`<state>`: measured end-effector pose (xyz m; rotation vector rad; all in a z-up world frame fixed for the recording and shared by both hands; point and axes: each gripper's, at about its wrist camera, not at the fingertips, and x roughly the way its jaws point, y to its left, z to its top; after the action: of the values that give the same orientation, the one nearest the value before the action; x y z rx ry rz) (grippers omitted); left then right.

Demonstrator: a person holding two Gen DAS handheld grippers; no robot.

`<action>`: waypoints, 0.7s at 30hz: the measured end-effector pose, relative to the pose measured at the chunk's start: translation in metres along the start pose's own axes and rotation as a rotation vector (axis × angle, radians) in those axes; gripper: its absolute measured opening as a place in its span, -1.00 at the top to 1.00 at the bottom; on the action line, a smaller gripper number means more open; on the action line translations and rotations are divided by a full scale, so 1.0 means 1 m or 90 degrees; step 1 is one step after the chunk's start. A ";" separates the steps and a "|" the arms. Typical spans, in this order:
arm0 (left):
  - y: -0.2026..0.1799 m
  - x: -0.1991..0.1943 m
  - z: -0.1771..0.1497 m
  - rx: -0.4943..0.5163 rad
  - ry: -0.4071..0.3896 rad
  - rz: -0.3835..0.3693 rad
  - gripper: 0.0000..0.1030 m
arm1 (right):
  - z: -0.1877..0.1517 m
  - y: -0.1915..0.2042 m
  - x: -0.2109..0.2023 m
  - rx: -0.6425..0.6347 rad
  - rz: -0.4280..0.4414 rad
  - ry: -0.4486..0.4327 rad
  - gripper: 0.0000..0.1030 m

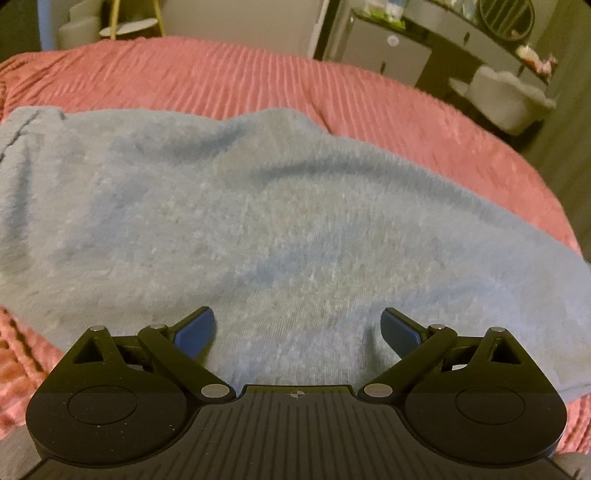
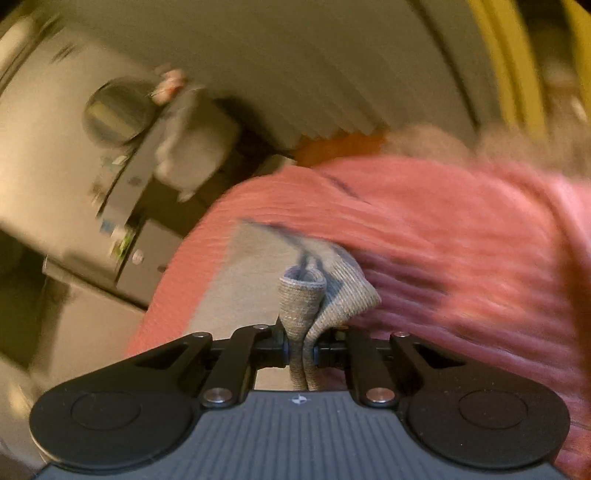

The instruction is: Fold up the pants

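Observation:
Light blue fleece pants (image 1: 258,221) lie spread over a pink ribbed bedspread (image 1: 221,77) and fill most of the left wrist view. My left gripper (image 1: 297,332) hovers just over the near part of the cloth, its blue-padded fingers (image 1: 195,328) wide apart with nothing between them. In the right wrist view, which is tilted and blurred, my right gripper (image 2: 301,349) is shut on a bunched edge of the pants (image 2: 306,295). That pinched fold stands up between the jaws, lifted off the bedspread (image 2: 443,229).
Beyond the bed's far right edge stand a dark desk (image 1: 461,40) with a round mirror (image 1: 506,14) and a pale tub chair (image 1: 506,96). A small stand with yellow legs (image 1: 129,26) sits at the back left. The bedspread reaches past the pants on all sides.

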<state>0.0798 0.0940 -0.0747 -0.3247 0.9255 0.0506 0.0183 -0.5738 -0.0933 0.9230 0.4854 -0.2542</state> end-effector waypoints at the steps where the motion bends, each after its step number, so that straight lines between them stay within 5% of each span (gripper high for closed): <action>1: 0.003 -0.005 -0.001 -0.007 -0.009 -0.001 -0.93 | -0.003 0.024 -0.005 -0.049 0.009 -0.009 0.80; 4: 0.011 -0.023 -0.002 -0.034 -0.048 0.009 -0.93 | -0.035 0.116 -0.022 -0.227 0.061 -0.026 0.80; 7: 0.022 -0.042 -0.006 -0.057 -0.082 0.007 -0.93 | -0.106 0.199 -0.034 -0.399 0.161 -0.004 0.79; 10: 0.030 -0.051 -0.009 -0.066 -0.074 -0.013 -0.93 | -0.199 0.240 -0.025 -0.525 0.247 0.085 0.78; 14: 0.033 -0.061 -0.013 -0.043 -0.090 -0.025 -0.93 | -0.331 0.238 0.026 -0.701 0.176 0.293 0.75; 16: 0.033 -0.056 -0.015 -0.032 -0.091 -0.016 -0.93 | -0.347 0.249 0.014 -0.770 0.174 0.245 0.68; 21: 0.032 -0.032 -0.011 -0.027 -0.050 -0.035 -0.93 | -0.332 0.247 0.009 -0.703 0.185 0.277 0.68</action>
<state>0.0460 0.1238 -0.0639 -0.3848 0.8385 0.0320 0.0307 -0.1600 -0.0928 -0.0594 0.7609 0.4716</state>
